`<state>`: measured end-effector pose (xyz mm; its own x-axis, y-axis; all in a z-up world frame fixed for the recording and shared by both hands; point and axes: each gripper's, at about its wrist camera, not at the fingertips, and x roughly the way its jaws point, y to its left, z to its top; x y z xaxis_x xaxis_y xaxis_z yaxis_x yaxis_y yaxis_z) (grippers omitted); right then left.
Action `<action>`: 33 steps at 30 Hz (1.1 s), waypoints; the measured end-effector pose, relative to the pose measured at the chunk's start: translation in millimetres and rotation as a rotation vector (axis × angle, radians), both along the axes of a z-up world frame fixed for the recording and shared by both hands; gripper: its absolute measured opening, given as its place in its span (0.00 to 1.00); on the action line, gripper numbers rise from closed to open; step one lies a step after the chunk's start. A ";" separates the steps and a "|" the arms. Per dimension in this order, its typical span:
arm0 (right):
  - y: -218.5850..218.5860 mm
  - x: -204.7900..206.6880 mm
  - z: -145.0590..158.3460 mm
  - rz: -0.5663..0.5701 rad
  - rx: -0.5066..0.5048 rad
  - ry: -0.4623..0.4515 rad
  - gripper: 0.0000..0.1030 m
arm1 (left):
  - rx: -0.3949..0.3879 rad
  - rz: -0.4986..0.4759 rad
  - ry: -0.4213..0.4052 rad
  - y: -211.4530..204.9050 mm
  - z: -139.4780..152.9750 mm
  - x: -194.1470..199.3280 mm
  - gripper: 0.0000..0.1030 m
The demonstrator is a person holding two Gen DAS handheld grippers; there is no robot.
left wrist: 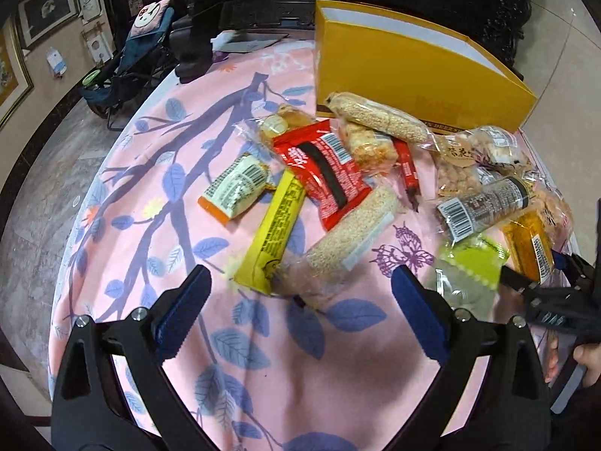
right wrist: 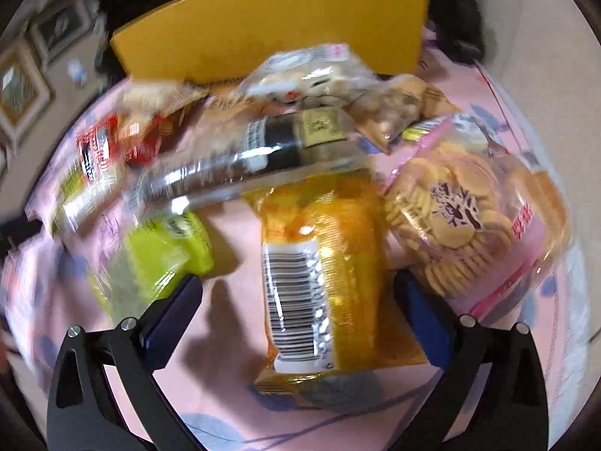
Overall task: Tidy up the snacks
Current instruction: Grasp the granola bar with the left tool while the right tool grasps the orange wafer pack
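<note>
Left gripper [left wrist: 300, 293] spread wide above sesame roll [left wrist: 345, 240] | right gripper [right wrist: 296, 300] spread, straddling orange packet [right wrist: 323, 263]

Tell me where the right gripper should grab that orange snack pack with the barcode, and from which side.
Grip the orange snack pack across its narrow width at mid-length, coming straight down from above. It lies flat on the pink cloth, its long axis pointing away between the open fingers of the right gripper. The round-biscuit bag crowds its right edge, so the right finger probably needs care there.
</note>
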<state>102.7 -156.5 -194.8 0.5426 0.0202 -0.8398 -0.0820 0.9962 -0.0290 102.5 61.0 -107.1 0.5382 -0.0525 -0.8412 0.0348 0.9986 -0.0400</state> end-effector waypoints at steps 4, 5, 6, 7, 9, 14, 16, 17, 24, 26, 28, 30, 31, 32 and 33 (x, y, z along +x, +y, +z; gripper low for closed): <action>-4.3 -4.8 2.8 -0.029 0.032 -0.048 0.99 | -0.004 -0.019 0.000 -4.4 0.1 -0.4 0.95; -4.0 -6.8 3.3 -0.044 0.010 -0.062 0.92 | -0.002 -0.023 -0.001 -4.8 0.7 -0.3 0.95; -5.2 -10.2 5.0 -0.064 -0.008 -0.080 0.82 | 0.000 -0.027 -0.001 -5.5 0.8 -0.2 0.95; -10.8 -12.0 7.1 -0.085 -0.003 -0.089 0.77 | 0.002 -0.034 0.001 -6.3 0.6 0.0 0.95; -25.7 -16.9 12.3 -0.119 0.036 -0.093 0.43 | 0.012 -0.048 0.004 -9.0 -0.6 1.3 0.95; -36.4 -27.0 15.9 -0.101 0.077 -0.077 0.41 | 0.017 -0.095 0.036 -17.9 -10.9 12.8 0.95; -37.7 -28.3 17.7 -0.098 0.072 -0.085 0.42 | 0.024 -0.121 0.046 -23.0 -15.0 20.5 0.95; -38.0 -29.0 18.2 -0.098 0.076 -0.086 0.42 | 0.031 -0.144 0.053 -26.3 -18.5 27.0 0.95; -46.2 -24.4 13.9 -0.098 0.146 -0.082 0.42 | 0.164 -0.219 0.055 -44.8 -39.9 45.9 0.95; -45.2 -23.2 14.1 -0.098 0.144 -0.081 0.42 | 0.160 -0.225 0.050 -46.0 -39.5 43.1 0.89; -44.1 -23.2 14.2 -0.099 0.142 -0.074 0.42 | 0.072 -0.249 0.081 -45.0 -40.1 36.2 0.67; -44.8 -22.9 14.4 -0.102 0.147 -0.073 0.43 | 0.044 -0.240 0.091 -42.9 -44.0 30.8 0.59; -44.8 -22.3 14.5 -0.106 0.153 -0.074 0.44 | 0.051 -0.241 0.080 -43.7 -44.9 29.4 0.60; -45.4 -21.9 14.4 -0.108 0.158 -0.075 0.46 | 0.049 -0.238 0.073 -43.9 -45.2 30.1 0.61; -44.7 -21.4 14.3 -0.111 0.158 -0.076 0.48 | 0.046 -0.235 0.077 -44.3 -45.2 32.3 0.62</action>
